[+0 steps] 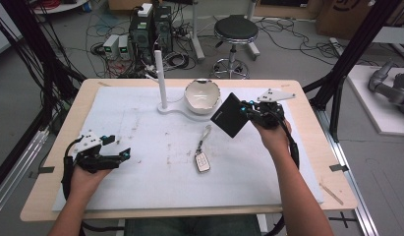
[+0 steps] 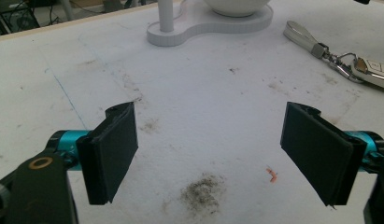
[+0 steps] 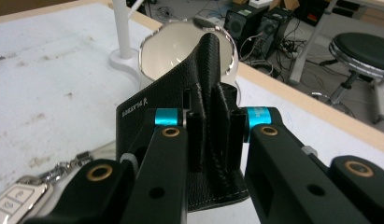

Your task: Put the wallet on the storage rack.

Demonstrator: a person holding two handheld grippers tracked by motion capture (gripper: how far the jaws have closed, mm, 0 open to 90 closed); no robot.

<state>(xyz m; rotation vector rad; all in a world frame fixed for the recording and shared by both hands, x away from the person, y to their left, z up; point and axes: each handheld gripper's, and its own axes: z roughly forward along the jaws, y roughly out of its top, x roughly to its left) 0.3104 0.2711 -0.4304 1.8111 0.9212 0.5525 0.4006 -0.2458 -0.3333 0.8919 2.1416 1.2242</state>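
My right gripper (image 1: 246,109) is shut on a black leather wallet (image 1: 230,115) and holds it in the air at the table's right, just right of the white bowl (image 1: 202,94). In the right gripper view the wallet (image 3: 180,93) stands pinched between the two jaws of the right gripper (image 3: 215,135), with the bowl (image 3: 173,49) right behind it. A car key fob (image 1: 202,161) on a strap lies on the mat at the centre. My left gripper (image 1: 122,155) rests low at the table's left. In the left gripper view the left gripper (image 2: 208,154) is open with nothing between its pads.
The bowl sits on a white stand (image 1: 185,111) with an upright white post (image 1: 161,78) at the table's back. The white mat (image 1: 140,123) covers most of the wooden table and is stained. A stool (image 1: 235,32) and computer boxes stand on the floor beyond.
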